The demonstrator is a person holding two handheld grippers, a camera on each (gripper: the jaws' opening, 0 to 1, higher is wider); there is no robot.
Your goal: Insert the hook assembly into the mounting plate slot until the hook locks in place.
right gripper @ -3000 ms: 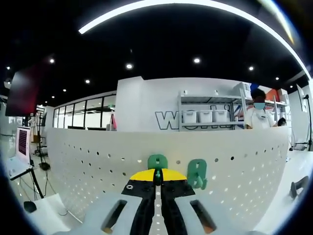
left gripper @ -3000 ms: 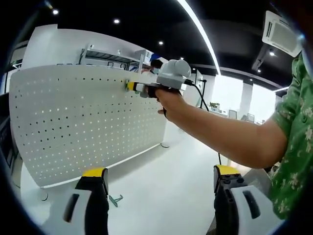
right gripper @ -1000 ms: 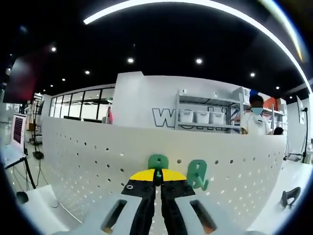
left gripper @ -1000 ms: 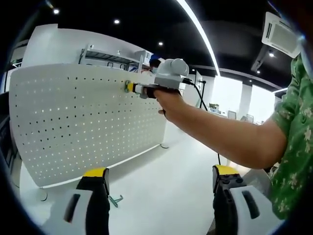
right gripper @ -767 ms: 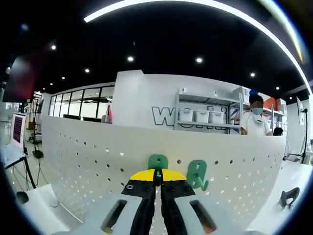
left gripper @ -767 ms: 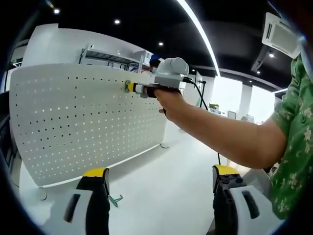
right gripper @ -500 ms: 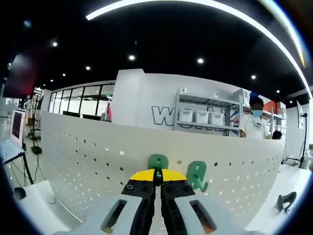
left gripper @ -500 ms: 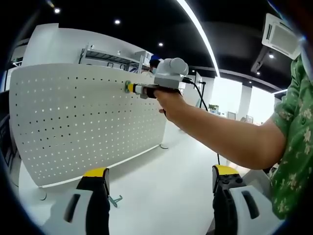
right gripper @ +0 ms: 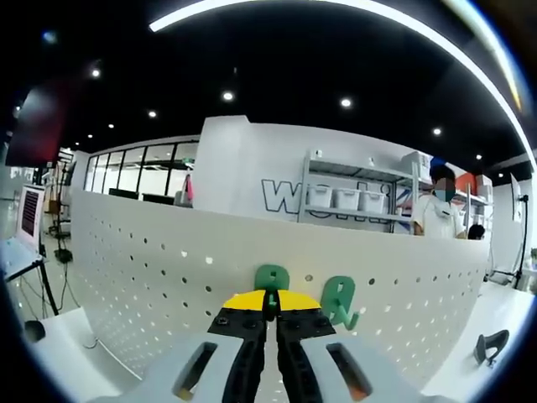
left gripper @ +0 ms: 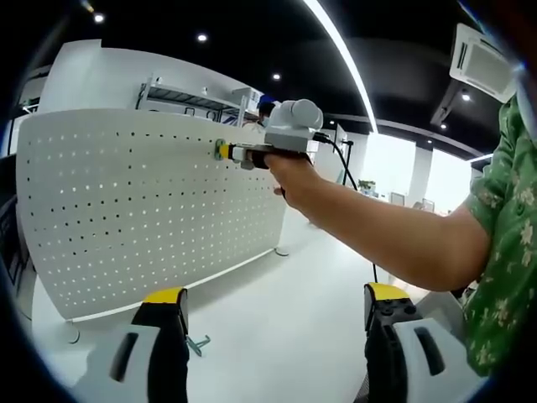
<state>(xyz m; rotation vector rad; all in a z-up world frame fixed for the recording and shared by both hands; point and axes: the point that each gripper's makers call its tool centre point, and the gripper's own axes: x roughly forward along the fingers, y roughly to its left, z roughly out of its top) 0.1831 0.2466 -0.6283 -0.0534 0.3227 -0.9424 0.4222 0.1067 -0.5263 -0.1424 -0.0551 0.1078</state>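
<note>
The white pegboard mounting plate (left gripper: 151, 201) stands upright on the white table. At its top edge a person's hand holds my right gripper (left gripper: 225, 151), tips against the board. In the right gripper view, my right gripper (right gripper: 270, 300) is shut on a green hook (right gripper: 271, 276), which sits flat against the pegboard (right gripper: 151, 269). A second green hook (right gripper: 340, 300) hangs on the board just to its right. My left gripper (left gripper: 273, 306) is low over the table, wide open, with nothing between its fingers. A small green hook (left gripper: 197, 342) lies on the table by its left finger (left gripper: 164, 319).
The person's arm and green patterned sleeve (left gripper: 503, 252) cross the right side of the left gripper view. A black object (right gripper: 491, 342) lies on the table (left gripper: 285, 311) past the board's right end. Behind the board are shelves (right gripper: 352, 201) and another person (right gripper: 440, 214).
The right gripper view has drifted slightly along the board; the green hook stays in the shut jaws against the pegboard. My left gripper has barely moved.
</note>
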